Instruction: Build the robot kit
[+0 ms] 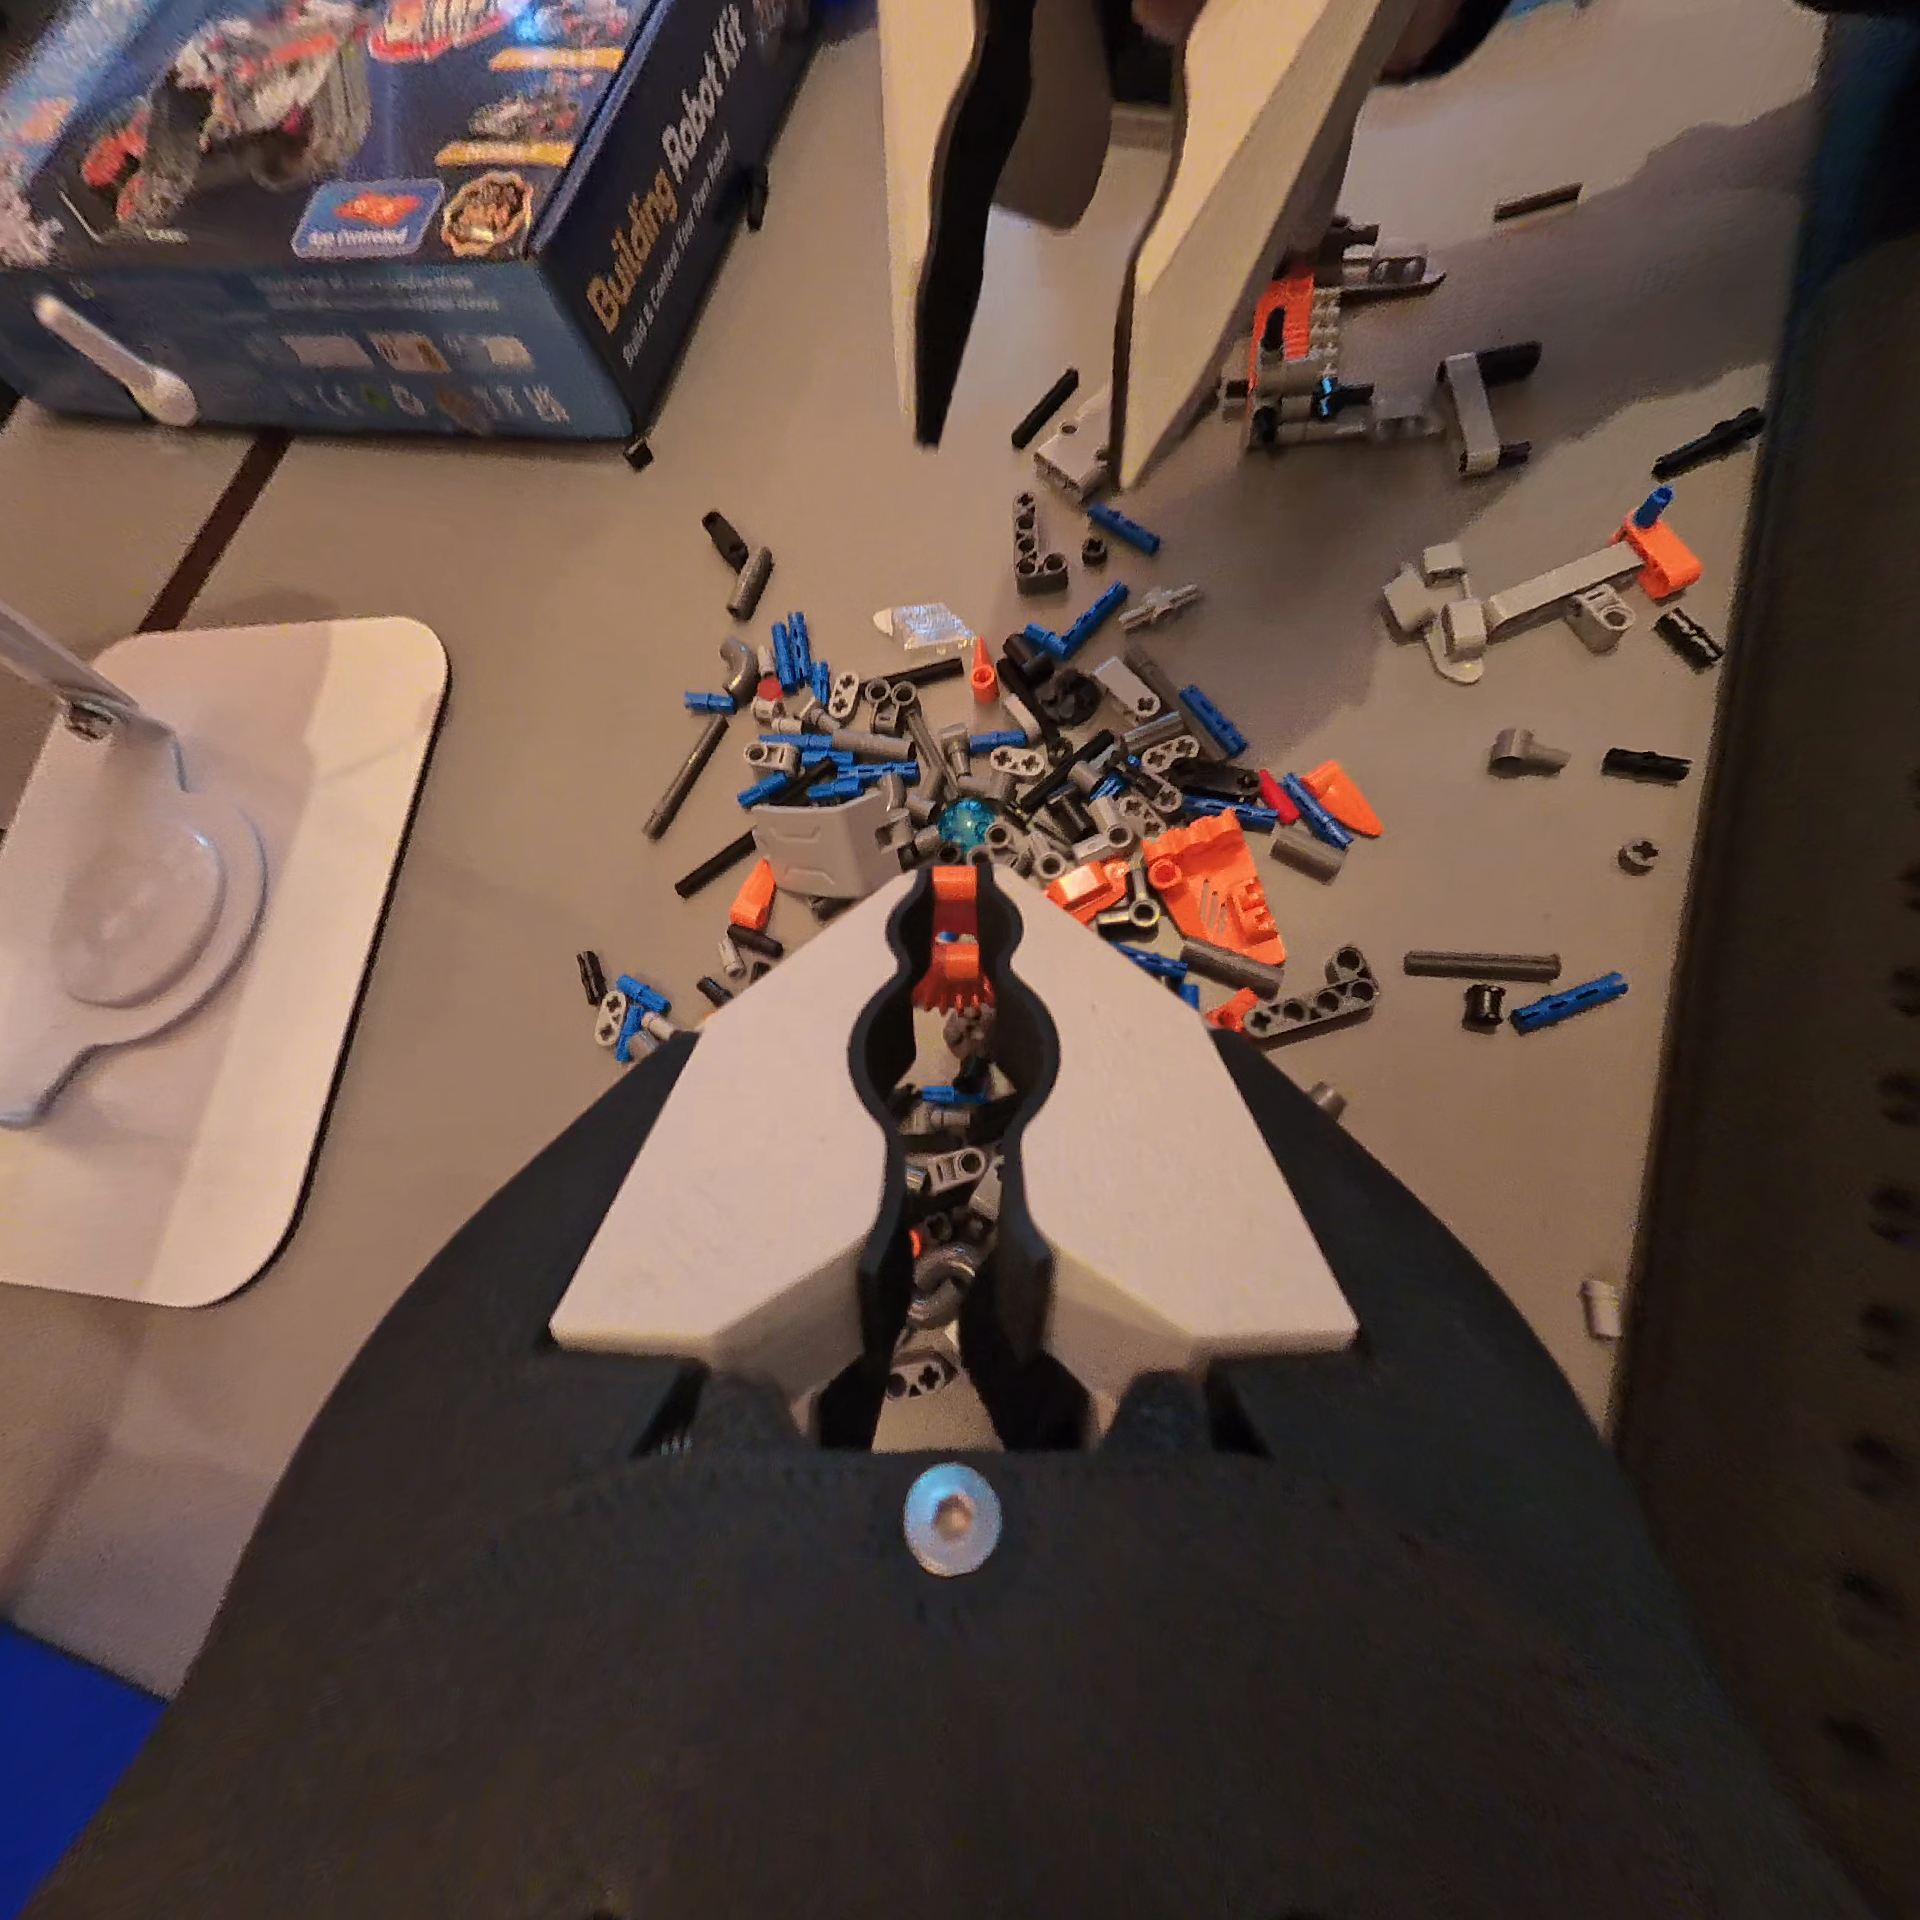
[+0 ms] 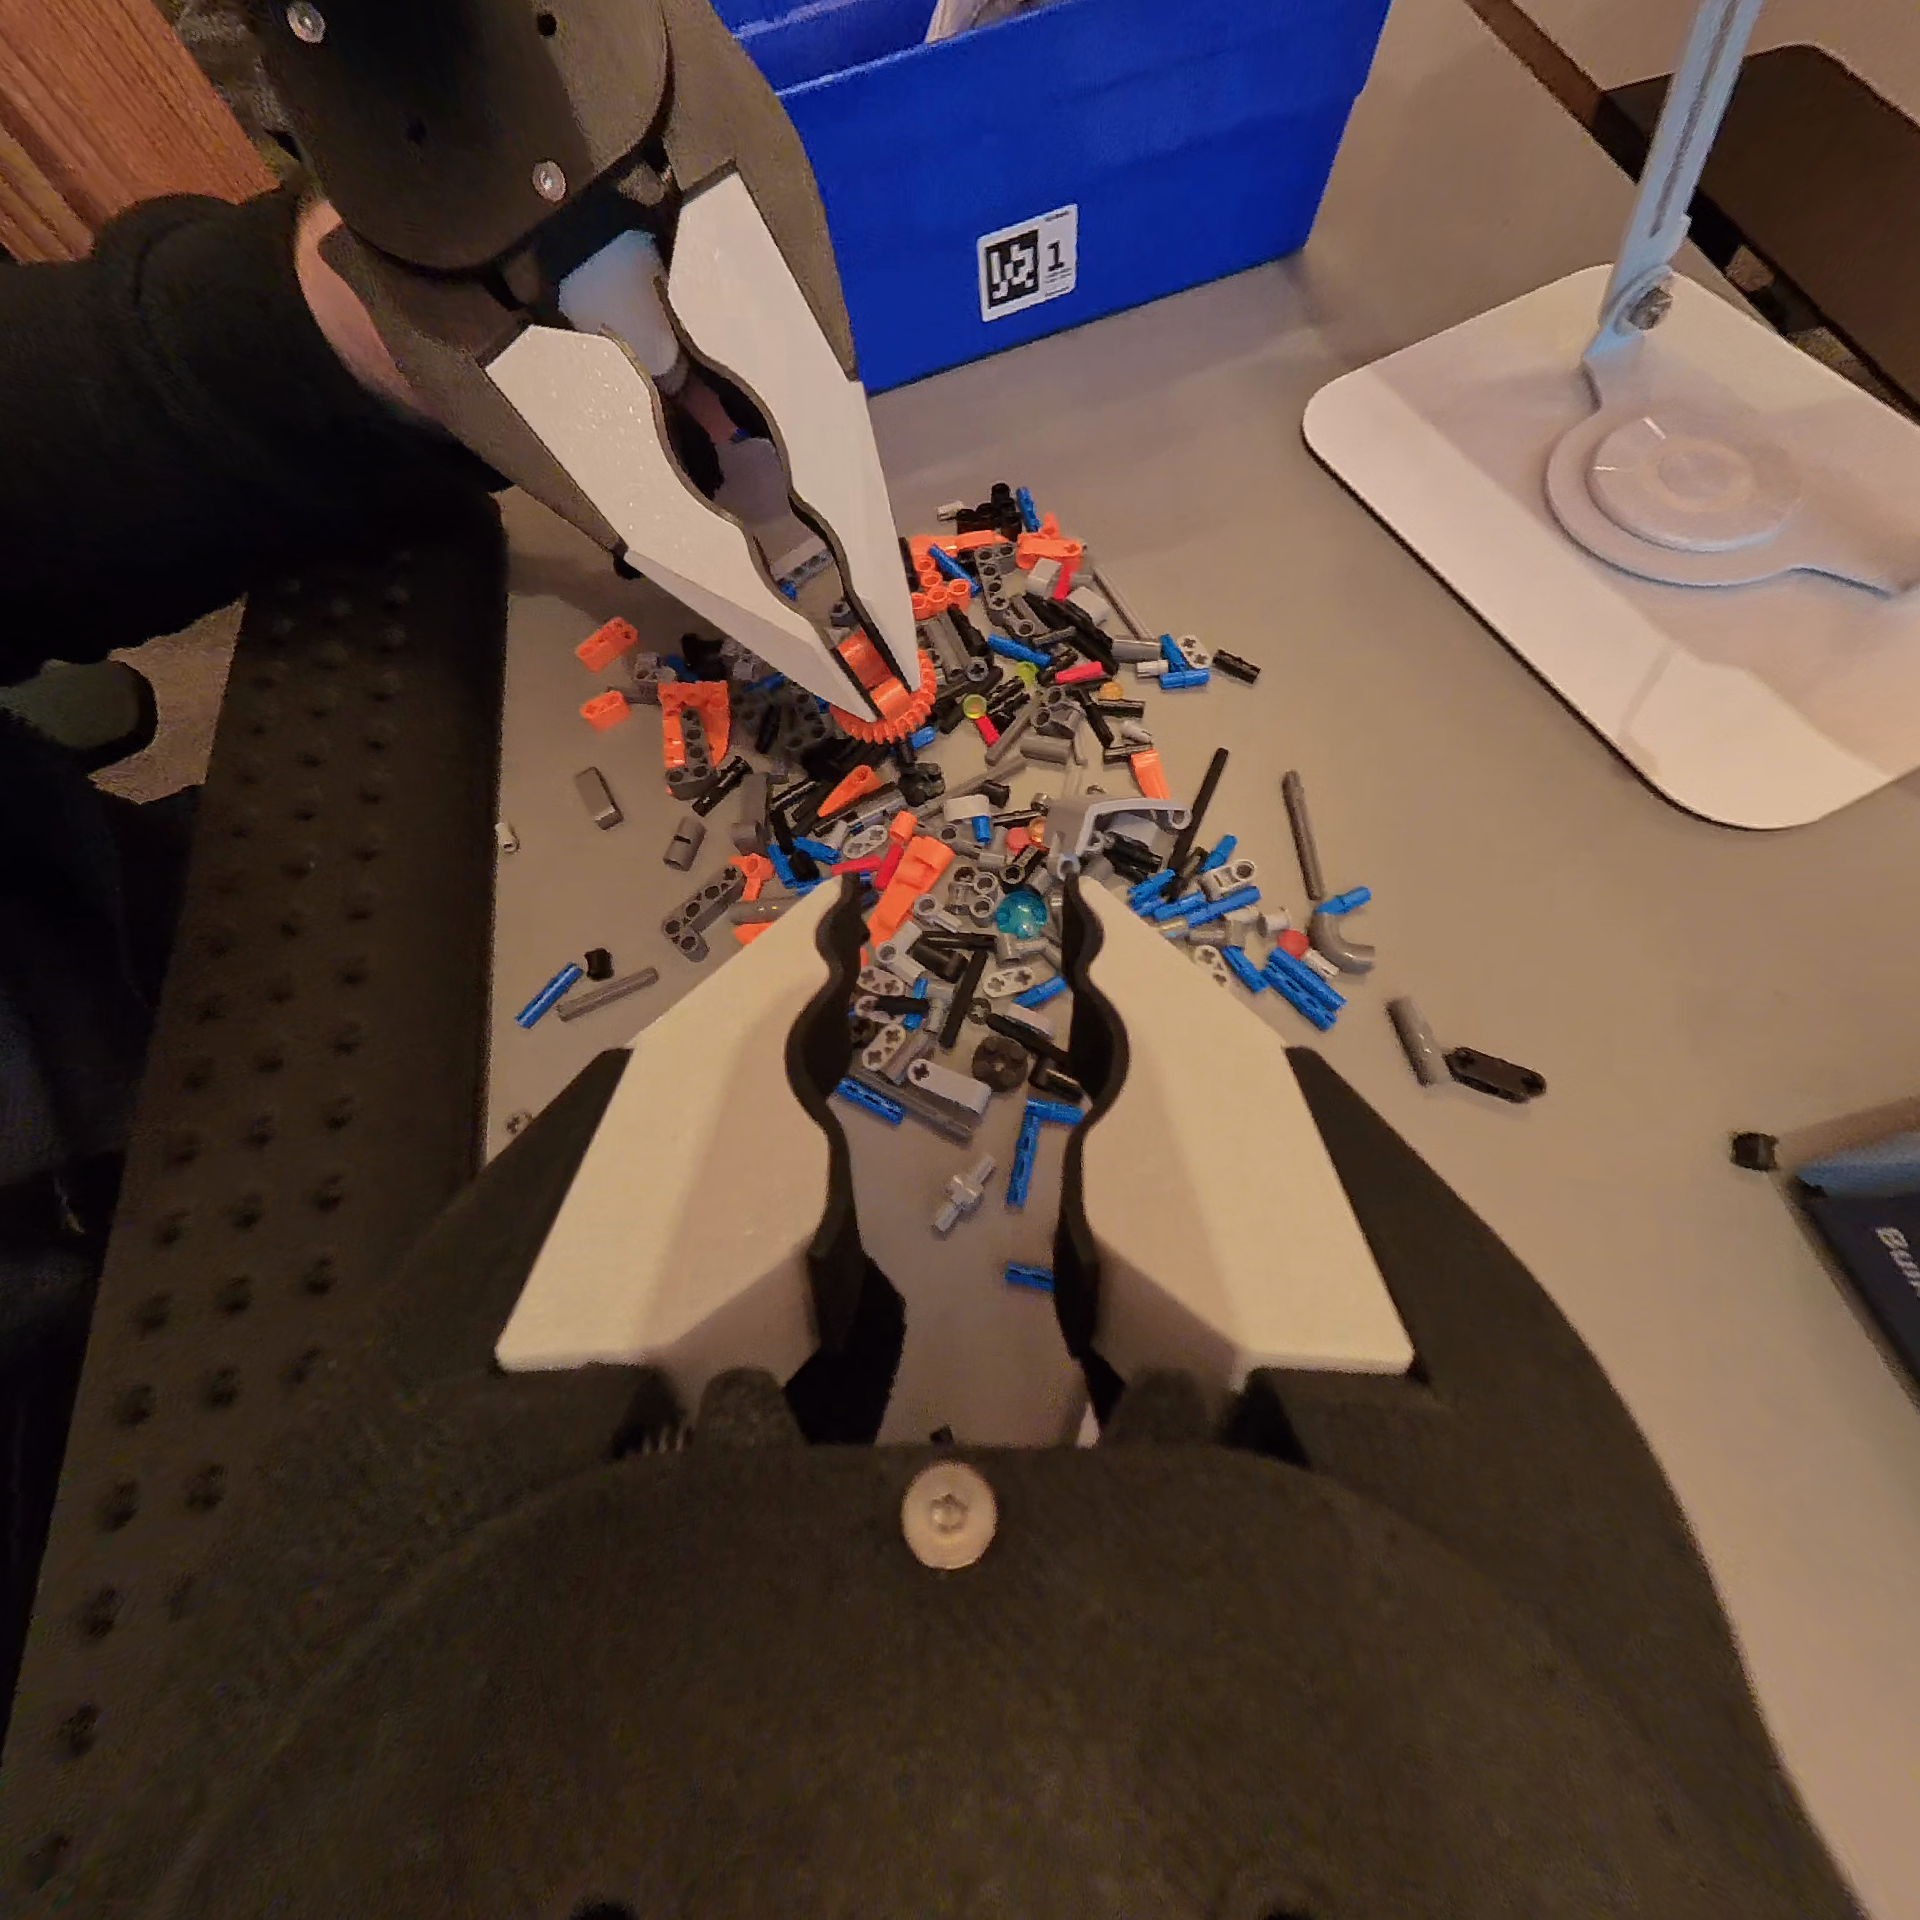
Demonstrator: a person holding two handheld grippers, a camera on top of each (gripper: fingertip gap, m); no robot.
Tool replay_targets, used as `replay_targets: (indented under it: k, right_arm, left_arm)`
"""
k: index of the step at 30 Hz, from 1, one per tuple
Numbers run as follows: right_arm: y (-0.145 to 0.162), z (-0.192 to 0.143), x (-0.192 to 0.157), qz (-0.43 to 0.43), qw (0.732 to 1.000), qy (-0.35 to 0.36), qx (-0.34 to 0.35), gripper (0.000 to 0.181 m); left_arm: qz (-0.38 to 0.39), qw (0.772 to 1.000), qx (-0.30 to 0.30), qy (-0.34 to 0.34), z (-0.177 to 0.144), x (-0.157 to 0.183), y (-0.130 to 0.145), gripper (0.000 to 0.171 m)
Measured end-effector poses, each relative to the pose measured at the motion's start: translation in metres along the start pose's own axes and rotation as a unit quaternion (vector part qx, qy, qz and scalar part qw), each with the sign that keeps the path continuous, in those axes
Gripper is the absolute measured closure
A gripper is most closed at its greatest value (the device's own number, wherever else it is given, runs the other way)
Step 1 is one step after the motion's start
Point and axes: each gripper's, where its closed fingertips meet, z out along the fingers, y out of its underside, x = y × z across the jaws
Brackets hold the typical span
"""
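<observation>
A pile of small building-kit pieces (image 1: 1039, 769), blue, black, grey and orange, lies on the grey table. My left gripper (image 1: 953, 883) is shut on an orange toothed gear piece (image 1: 951, 951) at the near edge of the pile. In the right wrist view the left gripper (image 2: 891, 698) holds this orange gear piece (image 2: 883, 717) just at the top of the pile (image 2: 1039, 831). My right gripper (image 2: 961, 888) is open and empty, hovering over the pile's near side. In the left wrist view the right gripper (image 1: 1029, 457) stands open beyond the pile.
A printed kit box (image 1: 312, 208) lies at the far left. A white lamp base (image 1: 208, 935) stands left of the pile. A blue bin (image 2: 1039, 135) stands behind the pile. A black perforated board (image 2: 312, 935) borders the table. Two partly built assemblies (image 1: 1309, 353), (image 1: 1558, 603) sit far right. From either gripper's tips it is about 25 centimetres to the white lamp base (image 1: 208, 935). It is also in sight in the right wrist view (image 2: 1598, 506).
</observation>
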Motion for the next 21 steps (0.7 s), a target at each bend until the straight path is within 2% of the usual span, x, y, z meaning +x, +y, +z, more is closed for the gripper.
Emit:
replay_targets:
  k: [7,12,16,21]
  right_arm:
    - [-0.007,0.020,-0.024,-0.017,0.999,-0.035,0.008,0.138]
    - [-0.021,0.024,-0.041,0.006,0.996,-0.072,0.046,0.134]
    - [-0.033,0.020,-0.046,0.045,0.990,-0.105,0.086,0.141]
    - [-0.039,0.012,-0.044,0.057,0.986,-0.111,0.114,0.149]
  left_arm:
    - [-0.046,0.994,0.092,0.043,-0.010,0.011,-0.034,0.166]
    - [-0.080,0.981,0.161,0.069,-0.016,0.018,-0.059,0.166]
    - [-0.078,0.977,0.187,0.072,-0.017,0.023,-0.072,0.166]
    - [-0.096,0.968,0.220,0.071,-0.021,0.021,-0.082,0.166]
